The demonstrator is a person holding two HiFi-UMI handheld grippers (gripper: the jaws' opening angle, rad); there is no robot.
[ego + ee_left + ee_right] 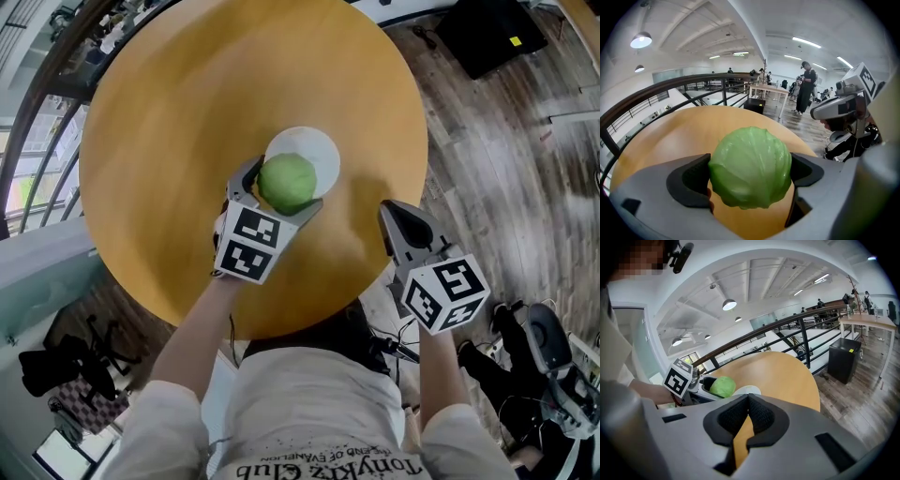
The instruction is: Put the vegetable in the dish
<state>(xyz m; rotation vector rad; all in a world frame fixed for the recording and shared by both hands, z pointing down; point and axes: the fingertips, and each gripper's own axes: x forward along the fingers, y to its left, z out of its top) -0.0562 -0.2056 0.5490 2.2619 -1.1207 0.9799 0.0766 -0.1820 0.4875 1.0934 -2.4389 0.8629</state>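
Observation:
A round green cabbage (287, 183) is held between the jaws of my left gripper (279, 189), which is shut on it. In the head view the cabbage overlaps the near left edge of the white dish (317, 150) on the round wooden table (178, 112). The left gripper view shows the cabbage (751, 166) filling the gap between both pads, with the tabletop below it. My right gripper (405, 228) hovers over the table's near right edge, shut and empty. From the right gripper view (749, 414), the cabbage (723, 386) hangs just left of the dish (750, 390).
The table stands beside a dark railing (801, 322) with a lower floor beyond. A black box (847, 359) sits on the wood floor to the right. Several people stand at a far table (768, 90). Black gear lies on the floor (66, 370) near the person's feet.

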